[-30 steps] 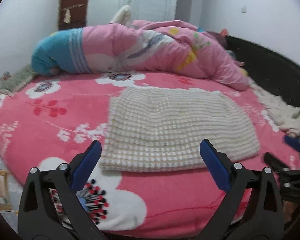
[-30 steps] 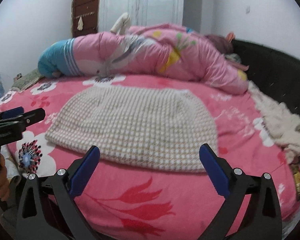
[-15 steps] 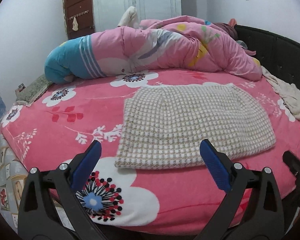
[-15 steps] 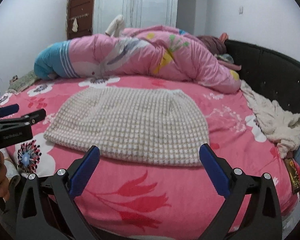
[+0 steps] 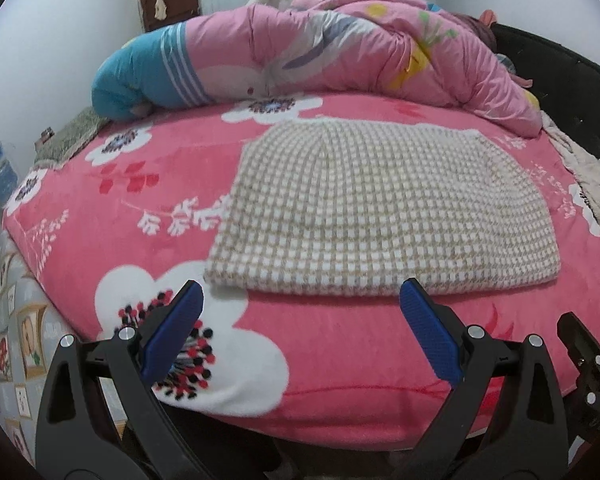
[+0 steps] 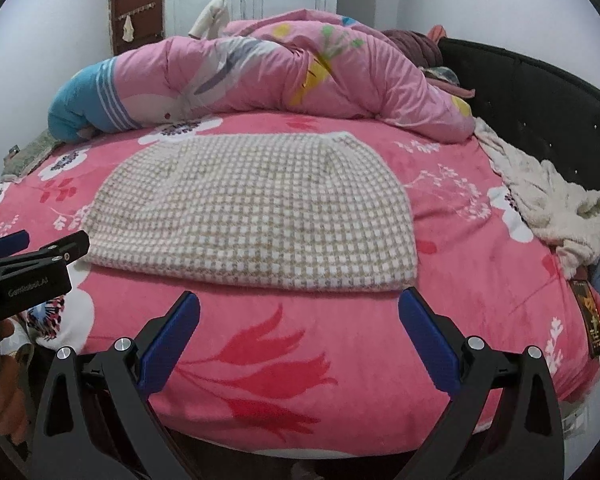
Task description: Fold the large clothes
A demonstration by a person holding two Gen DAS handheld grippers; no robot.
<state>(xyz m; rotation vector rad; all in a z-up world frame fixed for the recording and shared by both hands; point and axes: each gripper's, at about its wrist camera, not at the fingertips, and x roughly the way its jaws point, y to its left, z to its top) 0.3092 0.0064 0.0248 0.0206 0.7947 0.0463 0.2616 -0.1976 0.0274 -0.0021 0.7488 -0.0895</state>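
A bed (image 5: 324,360) under a pink flowered cover carries a rolled pink quilt (image 5: 340,52) along its far side and a folded beige-and-white checked garment (image 5: 372,216) lying flat near the front edge. Short of that edge, the left gripper (image 5: 300,332) and right gripper (image 6: 300,332) both hang wide open with nothing held, apart from the garment.

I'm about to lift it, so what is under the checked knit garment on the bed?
The checked knit garment lies flat on the pink floral blanket, which shows all around it. Whatever lies beneath its middle is covered.
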